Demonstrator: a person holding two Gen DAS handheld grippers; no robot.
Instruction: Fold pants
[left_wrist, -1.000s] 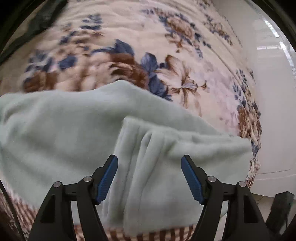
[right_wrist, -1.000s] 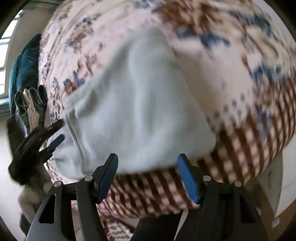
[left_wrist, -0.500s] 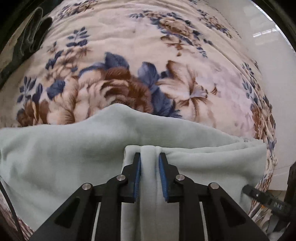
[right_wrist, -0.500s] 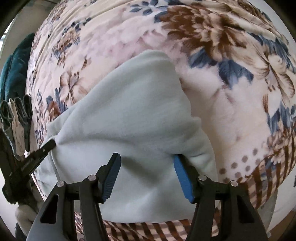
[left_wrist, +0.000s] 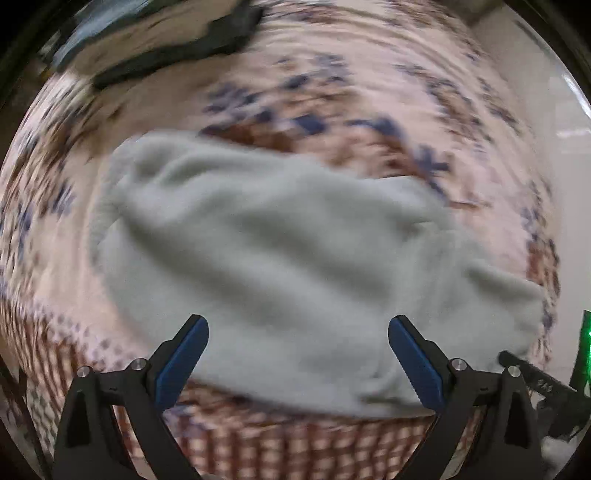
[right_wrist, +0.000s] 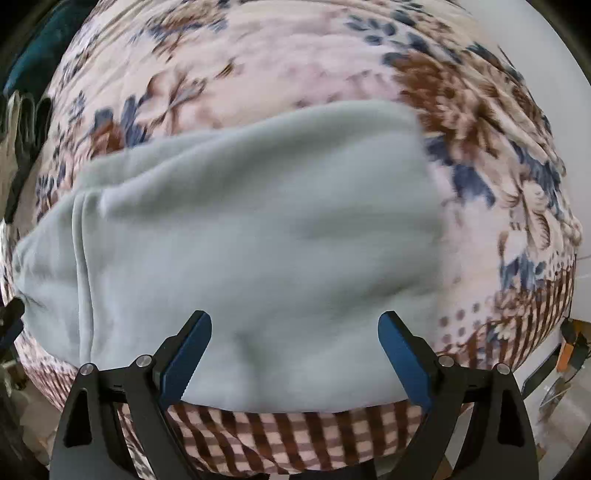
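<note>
- Pale green fleece pants (right_wrist: 258, 236) lie in a folded bundle on a bed, near its front edge, where the checked border of the blanket begins.
- In the right wrist view a seam or layer edge runs down the left part of the bundle, and the far edge makes a soft rounded fold.
- Left hand-held gripper (left_wrist: 297, 356) hangs above the near edge of the pants; its jaws are opening wide and nothing is pressed between the blue pads, so the cloth is released.
- Right hand-held gripper (right_wrist: 294, 350) is also opening above the near edge, with cloth below it but not clamped.
- Risk, as I judge it: the thick fleece may spring back and open the fold once no pad holds it.
- Another risk: the bundle sits close to the bed edge, so a careless push could slide it over.
- If a pad catches only the top layer at the next grasp, the layers could shift apart.
- Under the pants is a floral blanket (right_wrist: 498, 155) in cream, brown and blue.
- Dark clothes (left_wrist: 177, 51) lie at the far left of the bed, well apart.
- A pale wall or floor shows at the right in the left wrist view; this view is blurred.
</note>
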